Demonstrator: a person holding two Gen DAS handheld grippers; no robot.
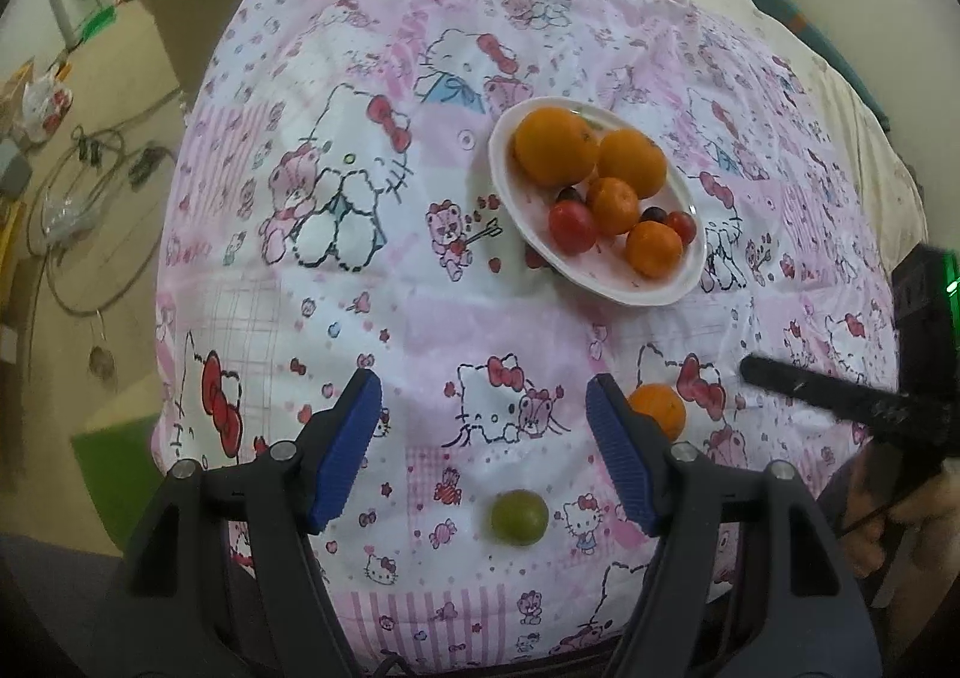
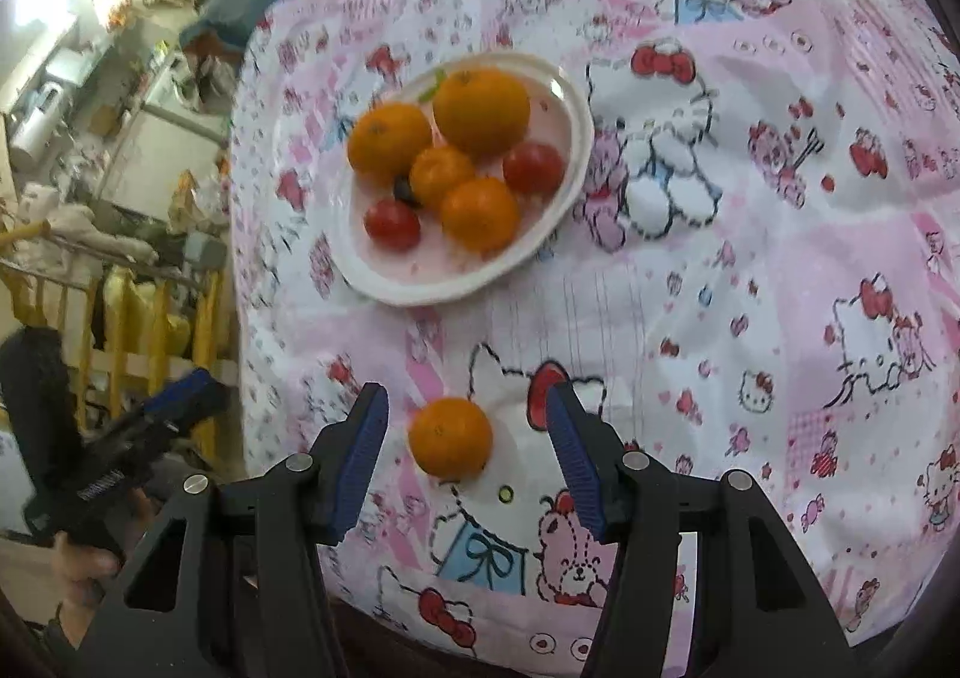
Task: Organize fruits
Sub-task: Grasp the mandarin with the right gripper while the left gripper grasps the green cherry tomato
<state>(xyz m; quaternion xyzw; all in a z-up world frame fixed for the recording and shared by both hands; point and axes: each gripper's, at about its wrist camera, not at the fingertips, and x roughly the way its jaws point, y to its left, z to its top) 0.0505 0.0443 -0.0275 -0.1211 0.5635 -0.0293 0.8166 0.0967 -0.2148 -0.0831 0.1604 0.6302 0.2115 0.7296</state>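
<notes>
Tablecloth: pink and white, printed with cartoon cats and bears; covers the whole work surface and carries everything listed below.

Plate: white, oval, resting on the cloth past the middle of the table. Also seen from the right wrist. Holds the fruit already gathered.

Left tongs: black arms with blue ribbed pads, spread wide apart, nothing between the pads. Held low over the near edge of the cloth.

Right tongs: same build, also spread wide apart, gripping nothing. A loose orange sits between the two pads without touching either. In the left wrist view these tongs show only partly at the right edge.

Large orange: on the plate, far end, touching a second orange beside it.

Small oranges: two on the plate, one at the centre, one toward the near rim.

Loose orange: on the cloth, off the plate, near the table's front edge. In the left wrist view it lies just behind the left tongs' right pad.

Tomatoes: two red ones on the plate and.

Green fruit: small, round, on the cloth, off the plate, nearest the front edge, between the left tongs' pads and well short of them.

Dark berries: small, wedged among the plated oranges.
</notes>
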